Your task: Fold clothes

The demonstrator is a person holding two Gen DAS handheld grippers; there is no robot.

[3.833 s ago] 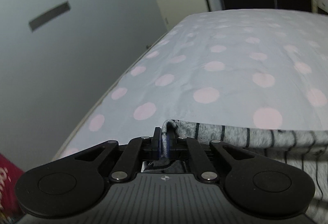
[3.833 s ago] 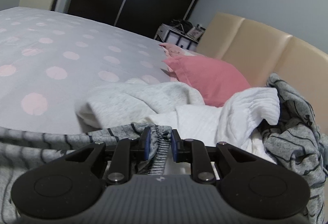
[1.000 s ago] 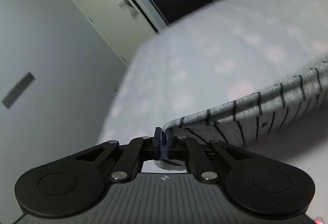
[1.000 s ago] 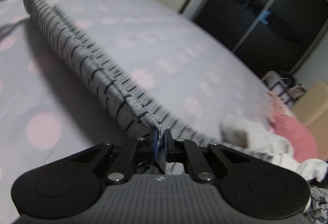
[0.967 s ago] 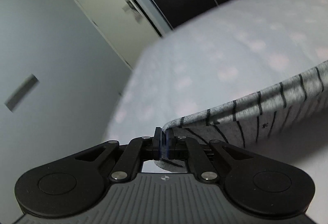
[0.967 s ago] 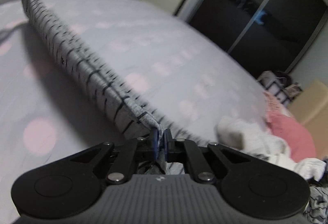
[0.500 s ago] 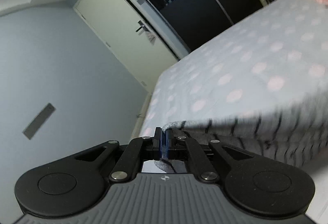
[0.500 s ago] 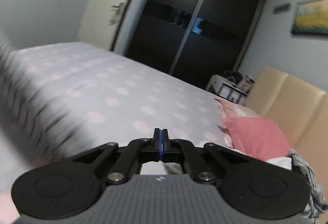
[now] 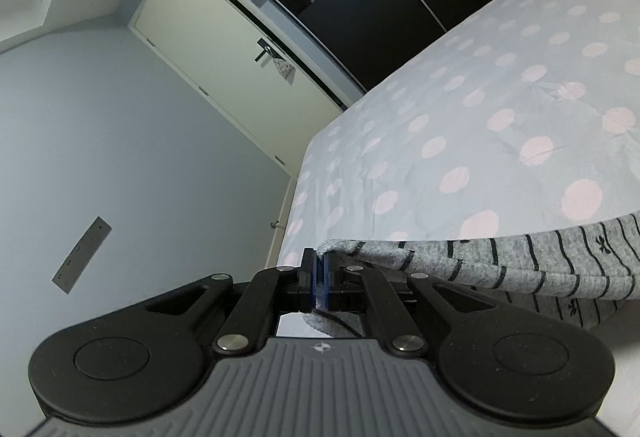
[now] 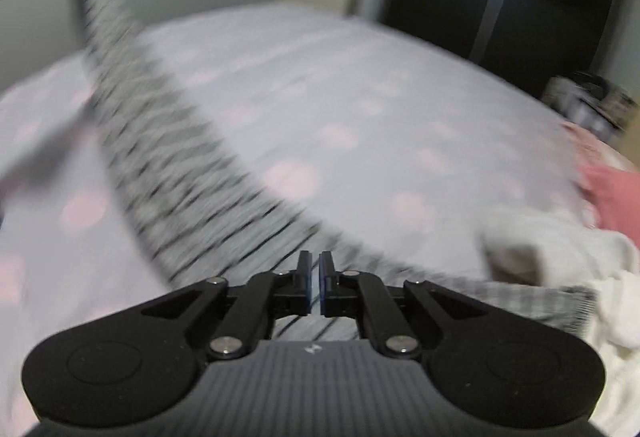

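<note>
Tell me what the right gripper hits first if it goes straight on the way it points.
Probably the grey striped garment just beyond the right gripper, whose fingers are opening with nothing between them; behind it, the dotted bedspread. Blur leaves depth unclear.

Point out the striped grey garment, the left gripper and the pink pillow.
striped grey garment (image 9: 532, 257): left wrist view, hanging edge.
left gripper (image 9: 320, 279): left wrist view, between fingertips.
pink pillow (image 10: 612, 197): right wrist view, blurred face.
</note>
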